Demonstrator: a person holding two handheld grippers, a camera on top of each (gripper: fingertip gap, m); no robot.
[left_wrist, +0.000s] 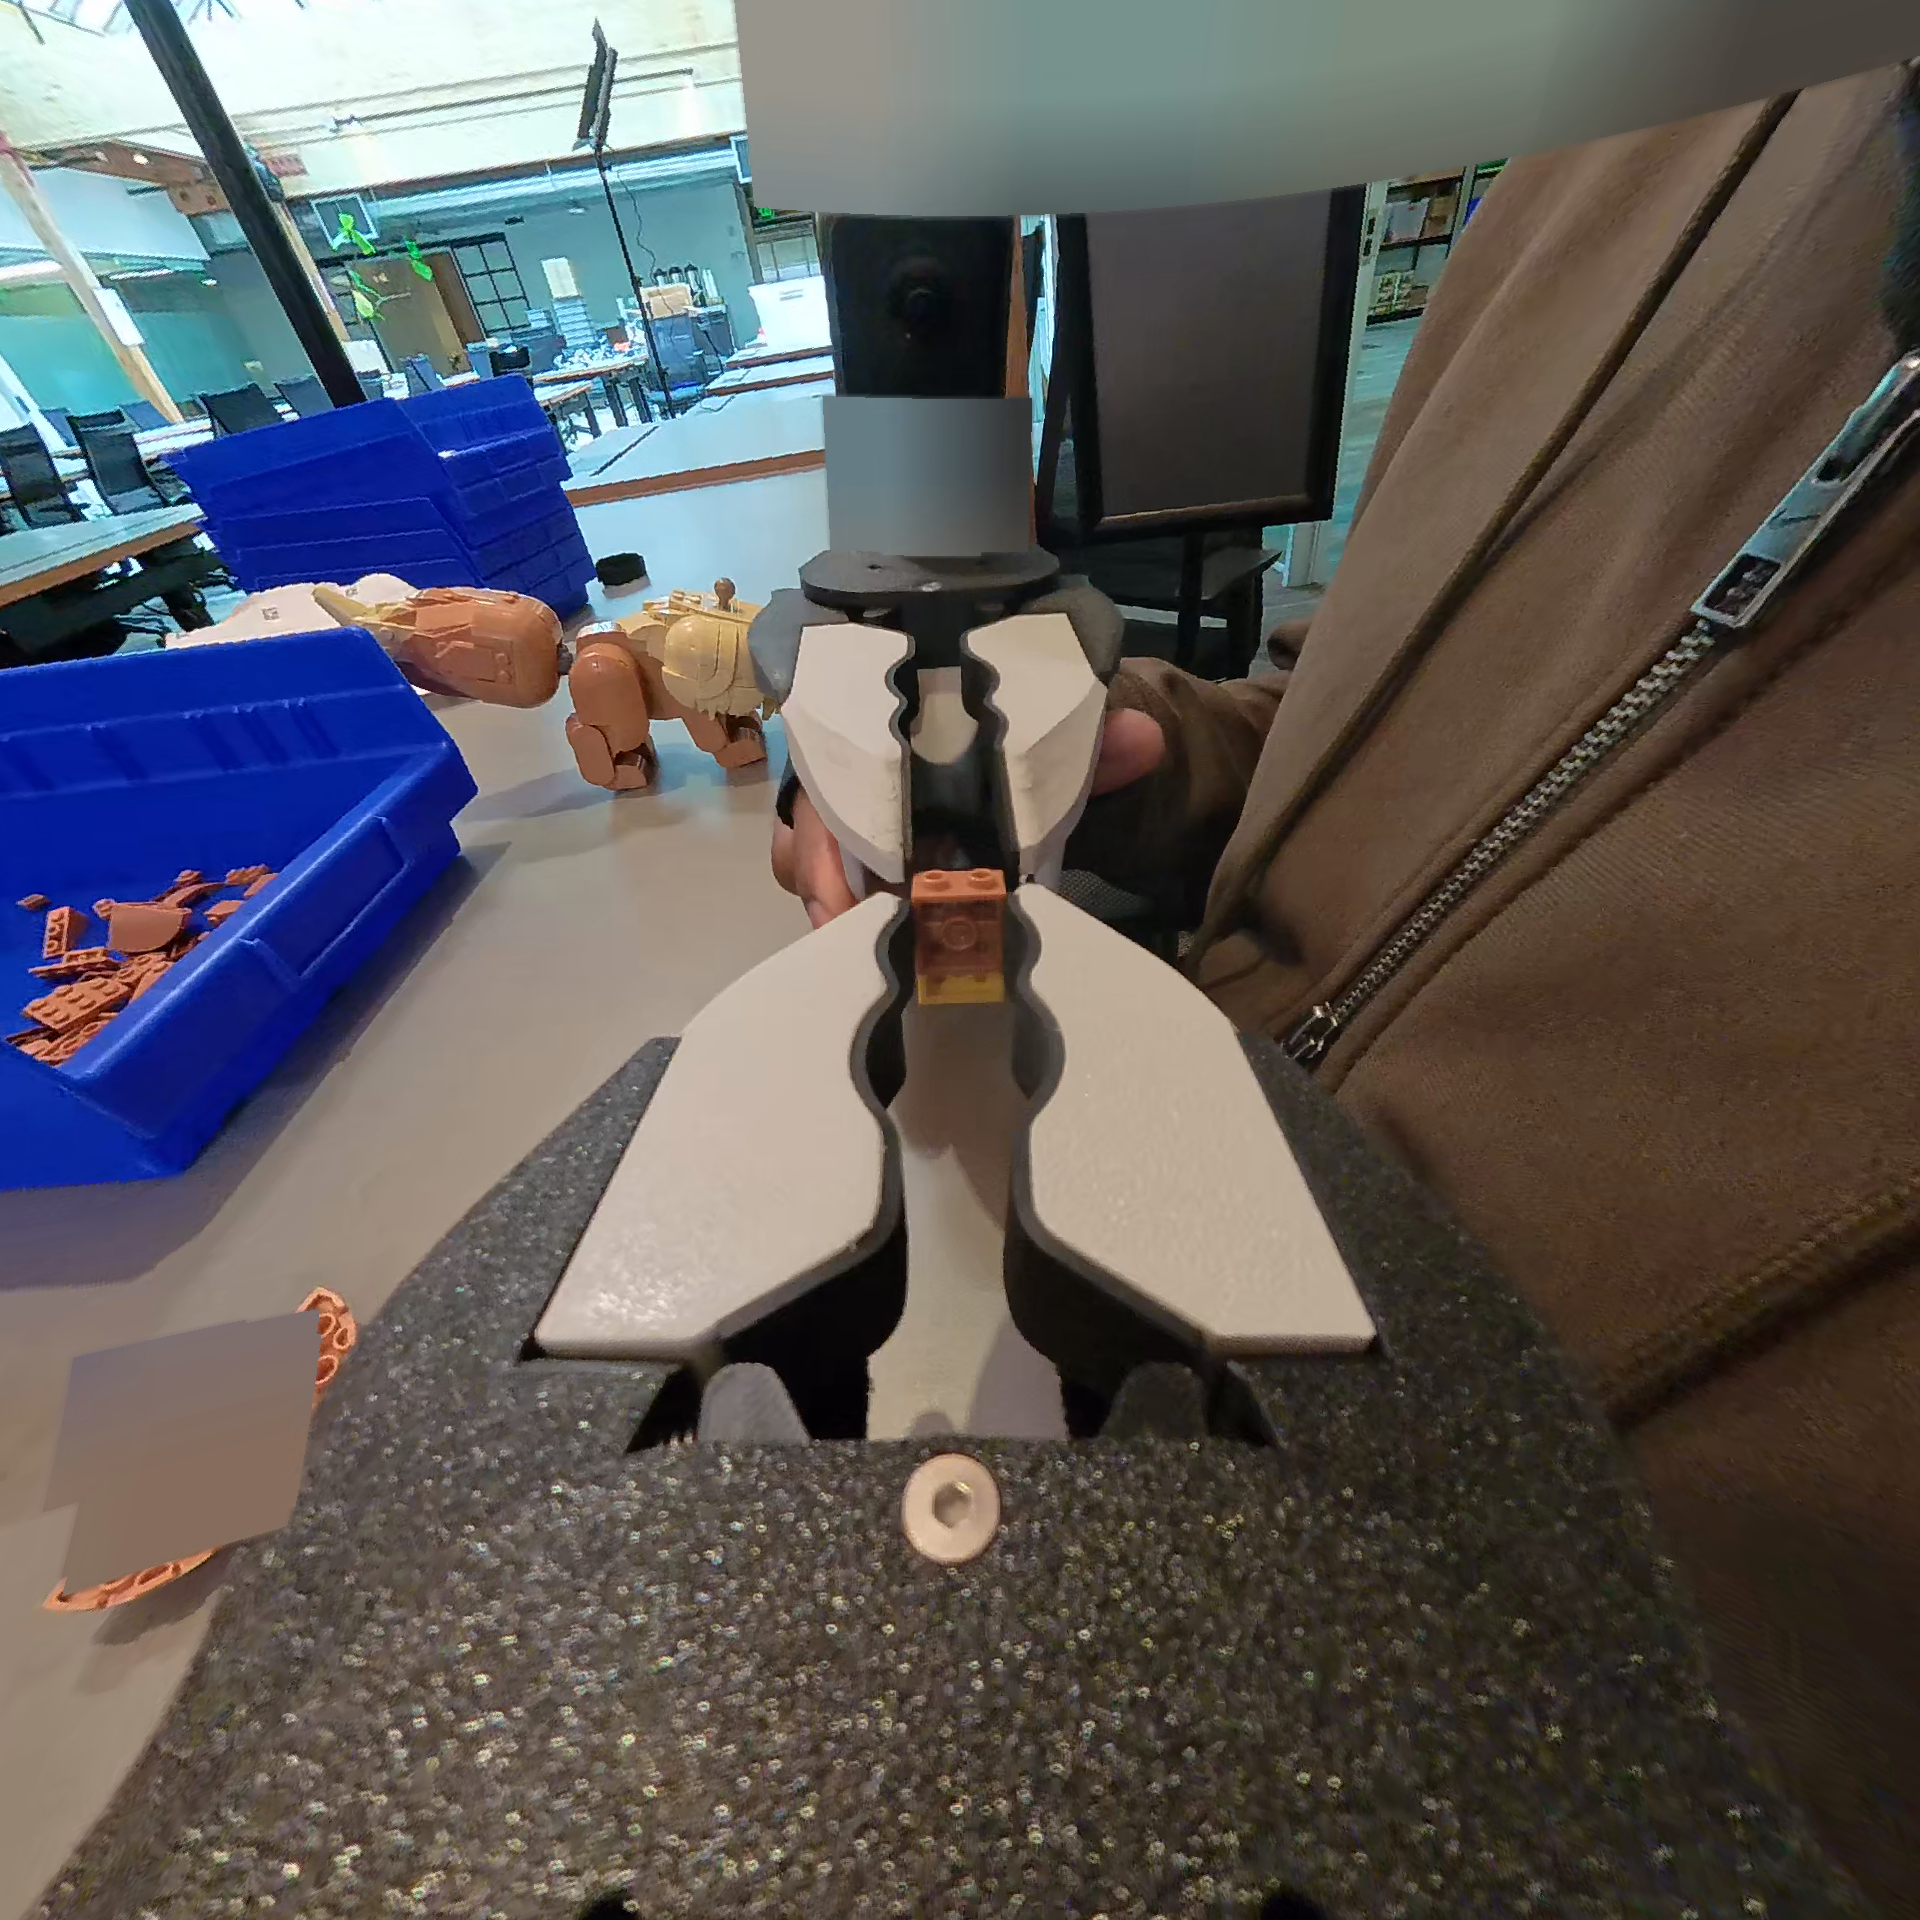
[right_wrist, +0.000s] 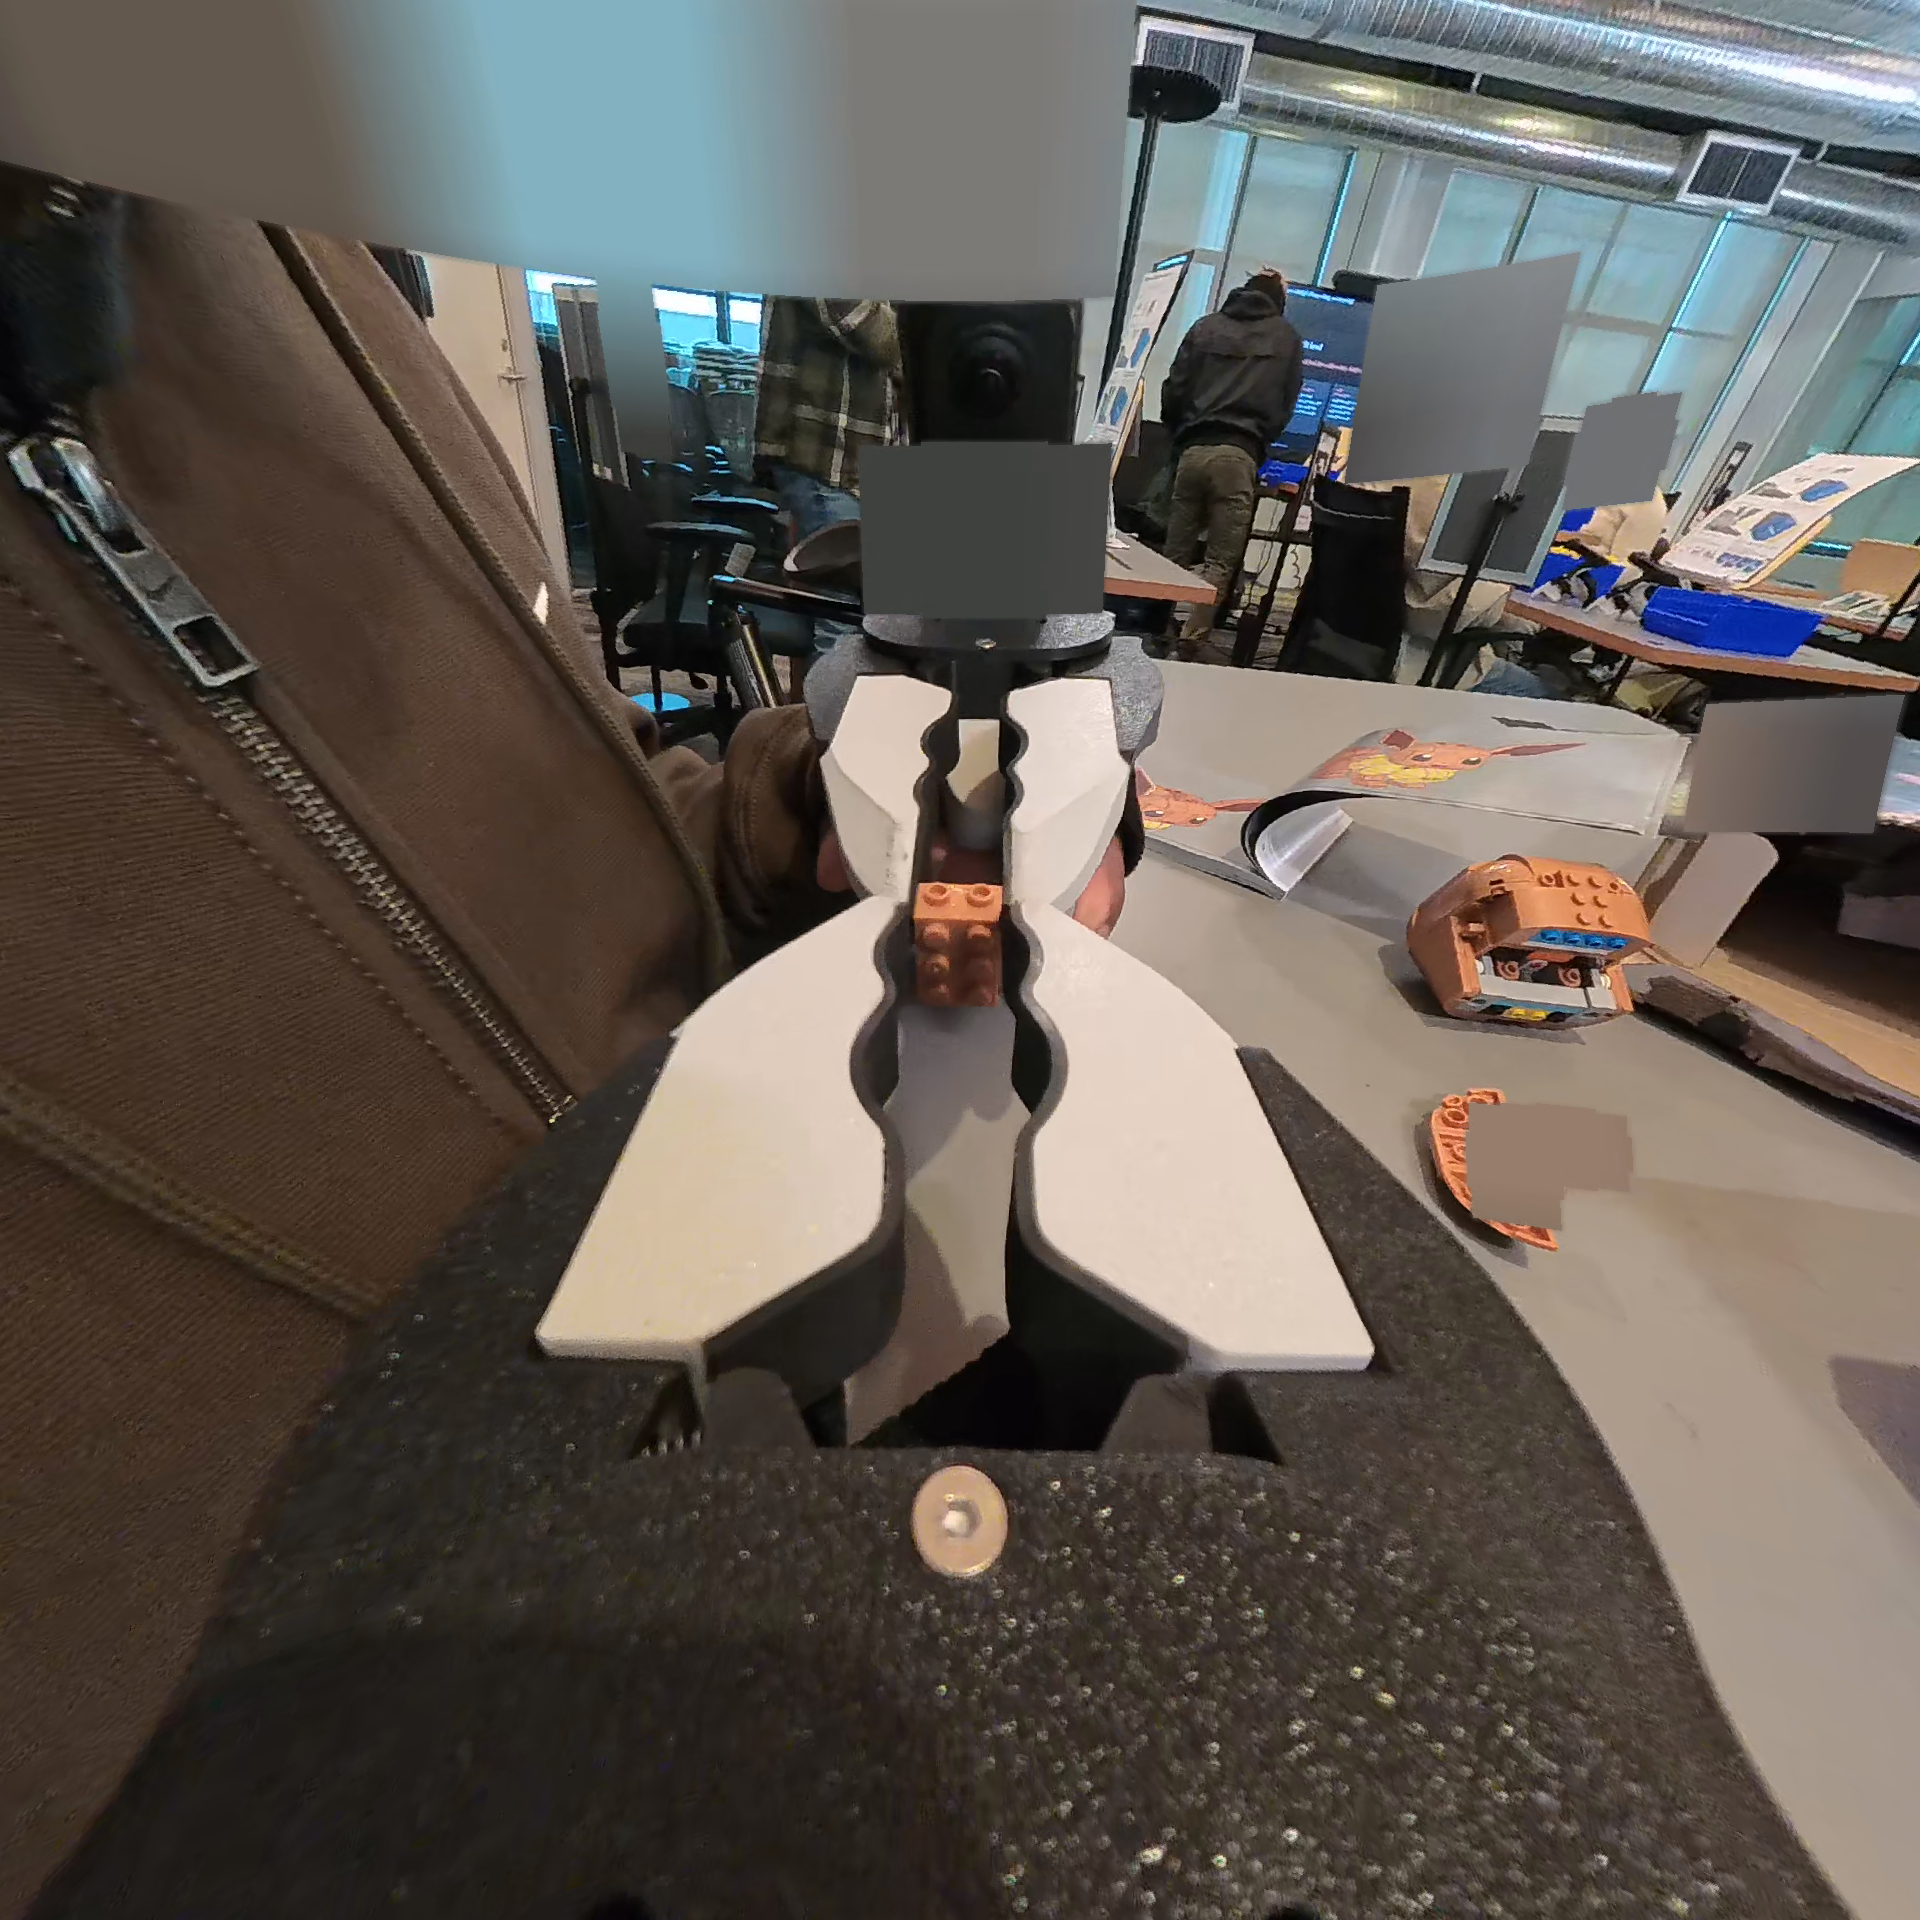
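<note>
Your left gripper (left_wrist: 958, 940) is closed on a small brown brick assembly (left_wrist: 958, 935), pinched between the fingertips; a yellow piece shows at its near end. Your right gripper (right_wrist: 958, 940) meets it head-on, tip to tip, and its tips are clamped on the same small cluster, which in the right wrist view shows as a studded brown block (right_wrist: 958, 940). Whether it is one joined piece or two pressed together cannot be told. Both grippers are held above the grey table (left_wrist: 582, 997), close to your brown zip jacket (left_wrist: 1558, 831).

Left wrist view:
- At 9 o'clock from the tips, a blue bin (left_wrist: 208, 883) holding loose brown bricks (left_wrist: 114, 966).
- At 10 o'clock, farther off, a brick-built animal figure (left_wrist: 665, 675) in tan and brown, lying next to a brown rounded body section (left_wrist: 468, 644).
- Behind those, a stack of blue bins (left_wrist: 416, 499).
- At 8 o'clock, near the gripper body, a curved orange-brown piece (left_wrist: 332, 1330), partly covered by a blur patch.

Right wrist view:
- At 3 o'clock, a brown domed brick shell (right_wrist: 1517, 935) on its side, coloured bricks showing inside.
- At 4 o'clock, a curved brown plate piece (right_wrist: 1455, 1143), partly blurred over.
- At 2 o'clock, an open booklet (right_wrist: 1403, 779) on the table.
</note>
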